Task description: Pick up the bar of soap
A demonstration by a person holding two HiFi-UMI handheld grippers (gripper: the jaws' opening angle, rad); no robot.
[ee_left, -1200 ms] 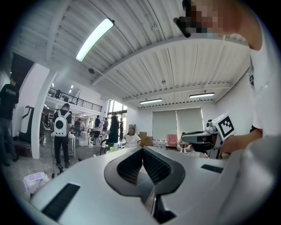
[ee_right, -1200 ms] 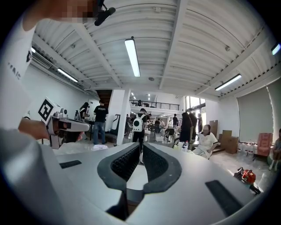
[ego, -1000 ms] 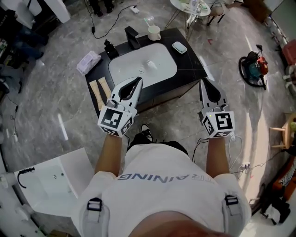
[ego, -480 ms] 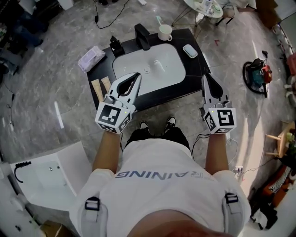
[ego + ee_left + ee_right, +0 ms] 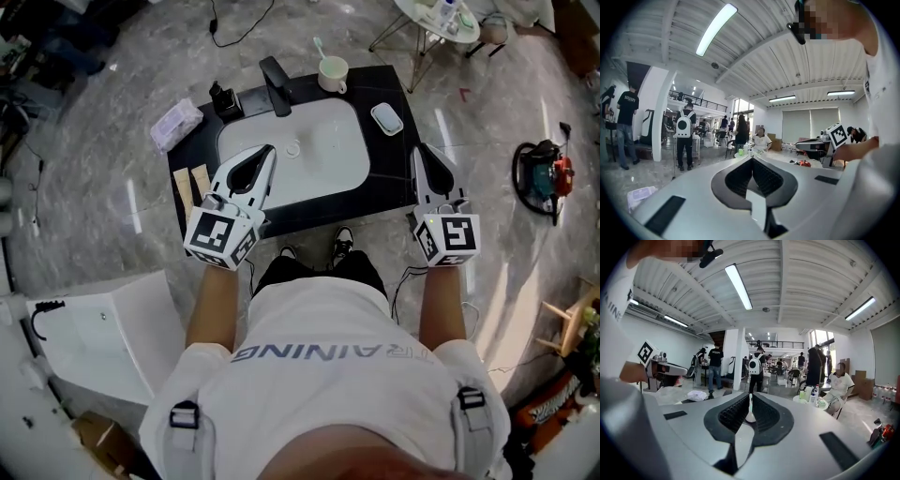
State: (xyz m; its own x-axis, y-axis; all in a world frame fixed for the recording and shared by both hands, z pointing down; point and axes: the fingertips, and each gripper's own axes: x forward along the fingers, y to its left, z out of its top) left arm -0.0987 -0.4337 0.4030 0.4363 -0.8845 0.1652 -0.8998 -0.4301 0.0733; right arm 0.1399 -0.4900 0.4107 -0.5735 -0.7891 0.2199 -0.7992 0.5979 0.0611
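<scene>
Soap (image 5: 386, 118) beside counter's (image 5: 384, 161) right edge

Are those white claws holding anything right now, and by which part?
Nothing. The left gripper and right gripper are both shut and empty; the bar of soap lies on the counter.

Grey marbled floor (image 5: 84, 216), black washstand (image 5: 389, 167), white ribbed ceiling (image 5: 811, 282) with strip lights (image 5: 738, 284).
</scene>
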